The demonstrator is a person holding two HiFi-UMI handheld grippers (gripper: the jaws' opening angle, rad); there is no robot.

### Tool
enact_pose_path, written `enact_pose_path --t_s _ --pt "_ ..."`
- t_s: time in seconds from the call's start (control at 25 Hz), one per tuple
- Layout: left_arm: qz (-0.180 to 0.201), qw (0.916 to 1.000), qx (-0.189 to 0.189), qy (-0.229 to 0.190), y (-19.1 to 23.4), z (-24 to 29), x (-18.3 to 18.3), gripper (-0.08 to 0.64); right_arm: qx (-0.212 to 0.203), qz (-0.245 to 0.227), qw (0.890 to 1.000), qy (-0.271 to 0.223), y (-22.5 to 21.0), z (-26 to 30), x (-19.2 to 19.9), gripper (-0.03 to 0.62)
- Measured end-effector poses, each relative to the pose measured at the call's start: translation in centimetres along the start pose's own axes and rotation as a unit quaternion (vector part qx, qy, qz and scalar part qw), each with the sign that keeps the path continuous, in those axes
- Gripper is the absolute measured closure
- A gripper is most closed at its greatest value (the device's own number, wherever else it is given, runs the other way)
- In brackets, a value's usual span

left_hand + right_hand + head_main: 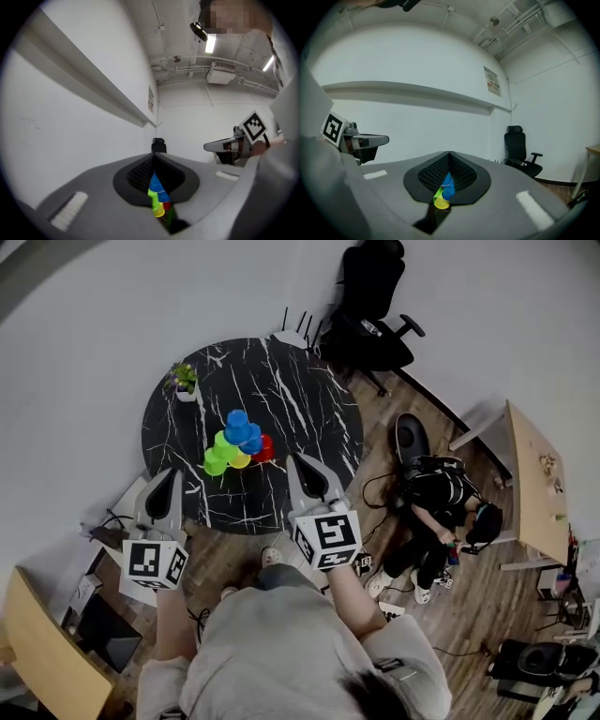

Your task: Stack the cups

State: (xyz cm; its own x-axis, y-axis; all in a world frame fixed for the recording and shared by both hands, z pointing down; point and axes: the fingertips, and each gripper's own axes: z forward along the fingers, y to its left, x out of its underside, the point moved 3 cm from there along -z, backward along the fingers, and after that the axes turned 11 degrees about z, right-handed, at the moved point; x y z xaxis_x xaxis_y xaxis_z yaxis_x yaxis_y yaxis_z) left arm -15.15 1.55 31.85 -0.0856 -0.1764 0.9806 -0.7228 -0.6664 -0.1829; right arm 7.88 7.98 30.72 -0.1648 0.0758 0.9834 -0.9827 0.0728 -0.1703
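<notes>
**Head view**
- Shoulders of the person carrying my rig (281, 643): bottom of frame, short of the table.
- Left gripper (162, 486): jaws pressed together, nothing in them. Its tip shows at the near-left rim of the round black table (309, 399).
- Right gripper (305, 465): jaws likewise together and empty. Its tip shows against the table's near rim, just right of the cups.
- Cups (236, 440): blue, green, yellow and red, in one tight pile on the table's near half. They sit between the two tips and apart from both.
- Potted plant (185, 381): at the table's left rim.
- Office chair (370, 306): beyond the table's far side.

**Left gripper view**
- Pads meet along their whole length.
- I see the pile only through the notch under them, out on the table, with blue uppermost.

**Right gripper view**
- Same entry: pads together, nothing pinched.
- The pile is visible beyond the jaws, with yellow lowest.

**Hazards, as I judge them**
- The pile looks built, so the main risk is my own hardware.
- Both tips sit close to the table's near rim, and a sideways swing of either one could clip a bottom cup.
- Light cups would then slide or the whole pile would tip.
- A knock on the table's rim could jar the pile loose.
- With only a notch to see through, each gripper view hides how near its flanks come to the cups.
</notes>
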Motion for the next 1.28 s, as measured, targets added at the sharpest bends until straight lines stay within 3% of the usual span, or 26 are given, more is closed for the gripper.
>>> enact_pose_path --t_s 0.72,1.28 --pt "-0.01 0.9992 0.025 -0.028 0.2 -5.5 -1.3 0.5 0.074 -0.001 0.996 -0.055 3.3 -7.4 -0.9 0.588" --pt "-0.021 0.9982 0.046 -0.032 0.3 -7.8 -0.8 0.502 0.091 -0.001 0.994 -0.059 5.9 -9.7 -0.1 0.588"
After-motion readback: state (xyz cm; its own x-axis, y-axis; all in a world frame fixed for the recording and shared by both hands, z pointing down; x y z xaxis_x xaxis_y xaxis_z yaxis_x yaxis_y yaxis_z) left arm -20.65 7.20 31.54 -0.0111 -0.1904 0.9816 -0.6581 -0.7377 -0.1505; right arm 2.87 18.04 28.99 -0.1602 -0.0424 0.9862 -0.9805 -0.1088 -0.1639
